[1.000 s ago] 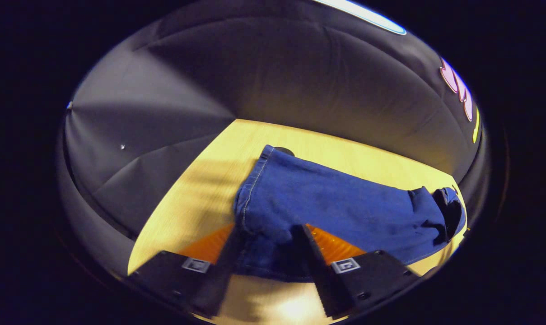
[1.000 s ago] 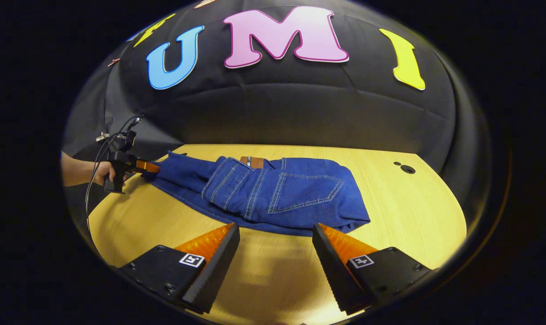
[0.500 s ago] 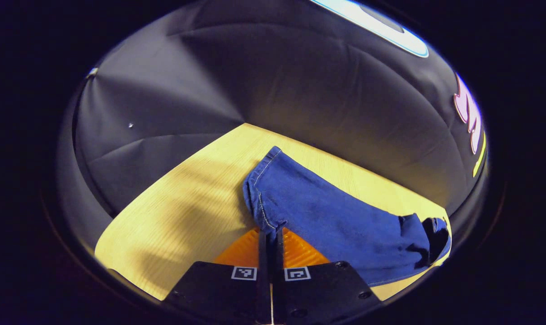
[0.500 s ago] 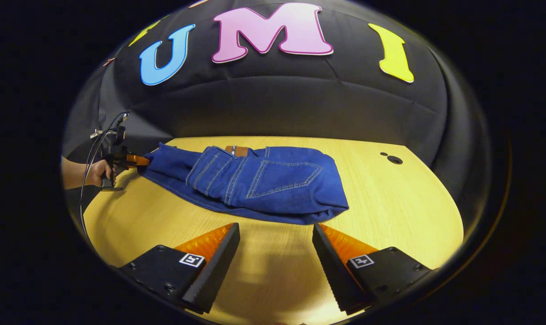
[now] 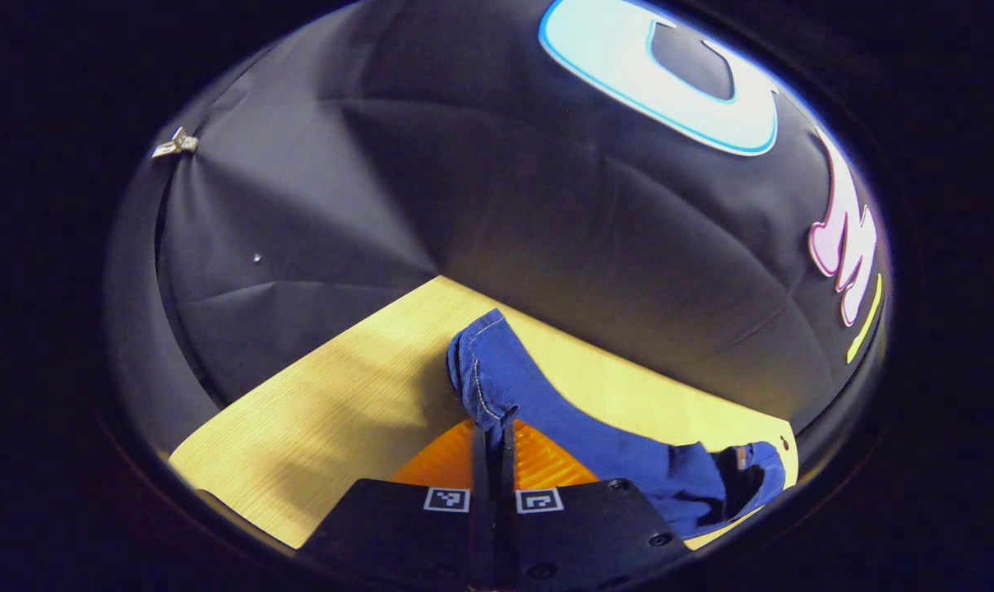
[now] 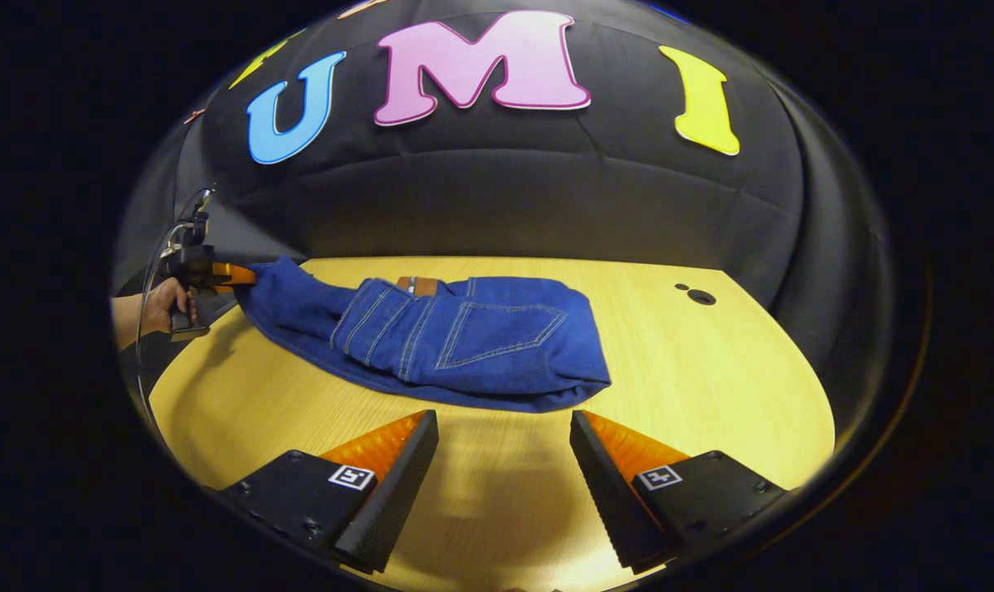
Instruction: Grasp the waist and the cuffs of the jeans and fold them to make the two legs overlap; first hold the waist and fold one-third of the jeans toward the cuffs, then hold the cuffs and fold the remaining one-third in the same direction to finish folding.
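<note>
Jeans (image 6: 431,341) are laid across the wooden table (image 6: 710,386), blue denim w/ pale stitching, folded so the waist third is turned over onto the legs; a back pocket (image 6: 505,333) is seen face up on the folded part and a brown waist patch (image 6: 417,284) sits at its far edge. The cuff end (image 5: 484,382) is raised off the table top, w/ the legs sloping down from it toward the folded bulk. In the left gripper view the cuff hem is pinched between the fingers of the left gripper (image 5: 492,436), which are pressed together on the fabric w/ no gap visible; the rest of the denim trails off to the lower right of that view. In the right gripper view the same left gripper (image 6: 235,274) is seen far off at the left, held by a hand (image 6: 161,306), w/ a cable looped above it. The right gripper (image 6: 503,427) is held low over bare table just on the near side of the folded edge, fingers spread wide apart, nothing between them, not touching the denim. A small round hole (image 6: 700,297) is set in the table top toward the far right, well apart from the jeans. Black cloth wall (image 6: 546,197) is hung behind the table.
</note>
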Motion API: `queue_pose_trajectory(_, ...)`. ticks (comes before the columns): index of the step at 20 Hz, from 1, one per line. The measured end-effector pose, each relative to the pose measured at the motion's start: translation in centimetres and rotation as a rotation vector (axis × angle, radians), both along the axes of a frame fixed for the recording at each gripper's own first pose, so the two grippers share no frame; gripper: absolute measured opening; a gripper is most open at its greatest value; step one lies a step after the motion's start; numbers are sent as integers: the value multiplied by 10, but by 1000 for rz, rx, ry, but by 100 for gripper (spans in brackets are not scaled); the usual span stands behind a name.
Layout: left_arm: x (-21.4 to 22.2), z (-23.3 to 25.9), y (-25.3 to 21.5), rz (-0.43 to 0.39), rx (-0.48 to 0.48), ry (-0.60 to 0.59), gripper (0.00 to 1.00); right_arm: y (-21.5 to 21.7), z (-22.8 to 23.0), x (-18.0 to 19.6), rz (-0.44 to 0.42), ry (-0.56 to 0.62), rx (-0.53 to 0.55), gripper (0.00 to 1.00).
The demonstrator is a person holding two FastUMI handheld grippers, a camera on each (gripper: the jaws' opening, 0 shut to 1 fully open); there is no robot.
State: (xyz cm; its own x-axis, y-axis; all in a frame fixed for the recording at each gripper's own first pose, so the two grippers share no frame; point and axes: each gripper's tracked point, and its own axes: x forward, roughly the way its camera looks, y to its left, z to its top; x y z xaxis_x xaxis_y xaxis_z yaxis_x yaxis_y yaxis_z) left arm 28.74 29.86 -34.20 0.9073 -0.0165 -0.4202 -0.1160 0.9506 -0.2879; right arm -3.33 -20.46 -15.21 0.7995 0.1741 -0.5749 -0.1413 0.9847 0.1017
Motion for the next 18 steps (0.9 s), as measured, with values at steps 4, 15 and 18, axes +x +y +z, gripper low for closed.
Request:
queue_pose_trajectory(4,-32,50,-31,-14,10,-41,6,-37,23,11,-45,-38,-37,99)
queue_pose_trajectory(15,-77,163,-281,-231,154,-172,6,-122,74,6,-101,-69,-116,99)
queue_pose_trajectory(18,-88,150,-373,-352,214,-163,6,-138,77,-3,-100,-76,-141,99)
